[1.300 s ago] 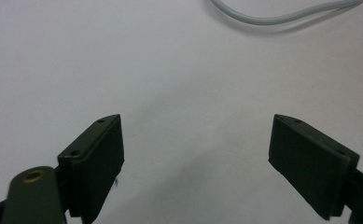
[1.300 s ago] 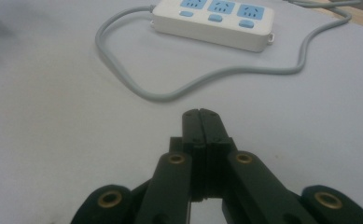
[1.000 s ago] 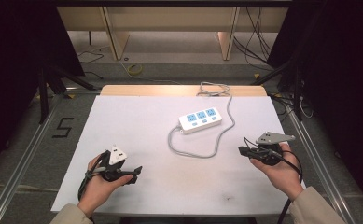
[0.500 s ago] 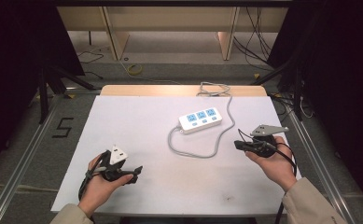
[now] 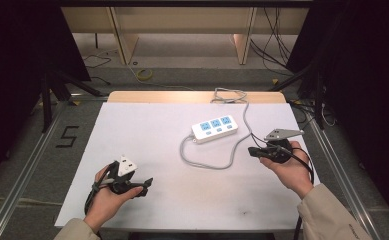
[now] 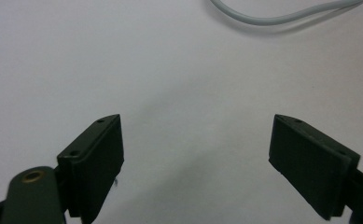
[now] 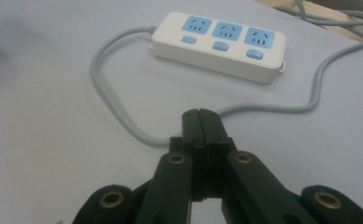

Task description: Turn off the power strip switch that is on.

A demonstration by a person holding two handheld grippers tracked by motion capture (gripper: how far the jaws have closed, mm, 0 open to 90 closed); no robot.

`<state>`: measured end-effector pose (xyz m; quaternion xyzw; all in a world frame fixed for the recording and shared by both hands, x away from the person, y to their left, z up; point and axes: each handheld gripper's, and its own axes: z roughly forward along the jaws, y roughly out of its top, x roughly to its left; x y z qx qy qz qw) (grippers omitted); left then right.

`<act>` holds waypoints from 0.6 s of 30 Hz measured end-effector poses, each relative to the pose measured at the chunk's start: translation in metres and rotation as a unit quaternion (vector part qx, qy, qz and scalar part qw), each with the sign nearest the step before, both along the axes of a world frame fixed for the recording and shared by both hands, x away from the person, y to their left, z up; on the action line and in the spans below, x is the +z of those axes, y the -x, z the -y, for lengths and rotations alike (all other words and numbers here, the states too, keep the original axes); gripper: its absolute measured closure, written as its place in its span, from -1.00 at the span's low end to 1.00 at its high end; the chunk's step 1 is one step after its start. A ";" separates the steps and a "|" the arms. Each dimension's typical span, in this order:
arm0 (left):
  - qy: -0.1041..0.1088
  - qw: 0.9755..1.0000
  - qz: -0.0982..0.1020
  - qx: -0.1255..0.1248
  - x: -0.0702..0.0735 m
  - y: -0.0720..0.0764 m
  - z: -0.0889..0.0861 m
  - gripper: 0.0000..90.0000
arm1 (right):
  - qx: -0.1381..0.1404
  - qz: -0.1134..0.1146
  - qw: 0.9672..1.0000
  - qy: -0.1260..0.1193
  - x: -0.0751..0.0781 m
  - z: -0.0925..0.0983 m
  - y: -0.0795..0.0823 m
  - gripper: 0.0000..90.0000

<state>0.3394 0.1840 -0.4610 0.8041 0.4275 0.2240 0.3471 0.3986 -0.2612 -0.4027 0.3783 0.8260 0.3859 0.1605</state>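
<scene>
Right gripper [image 5: 253,151] is shifting up-table toward the power strip [image 5: 215,129] versus a second ago; left gripper [image 5: 143,186] isn't moving. Right jaws are sitting pressed together, gripping nothing. Strip is lying flat mid-table, just ahead of the right tips, its grey cable [image 5: 202,164] looping between them. Left jaws are standing wide over bare white table [image 5: 147,125], well apart from the strip.

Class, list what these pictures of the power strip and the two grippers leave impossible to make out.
- Power strip switches: on or off, too small in the high view, unmarked in the right gripper view.
- Grey cable: its far end drops behind the table edge.
- Left gripper: its hand lies below the left gripper view's bottom edge.
</scene>
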 end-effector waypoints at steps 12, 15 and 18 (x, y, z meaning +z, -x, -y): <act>0.001 1.000 -0.001 0.000 0.000 0.000 0.000 -0.61 | 0.007 -0.008 1.000 0.006 0.001 -0.010 -0.011 1.00; 0.001 1.000 -0.001 0.000 0.000 0.000 0.000 -0.61 | 0.007 -0.008 1.000 0.007 0.001 -0.011 -0.012 1.00; 0.001 1.000 -0.001 0.000 0.000 0.000 0.001 -0.61 | 0.007 -0.009 1.000 0.009 0.003 -0.013 -0.016 1.00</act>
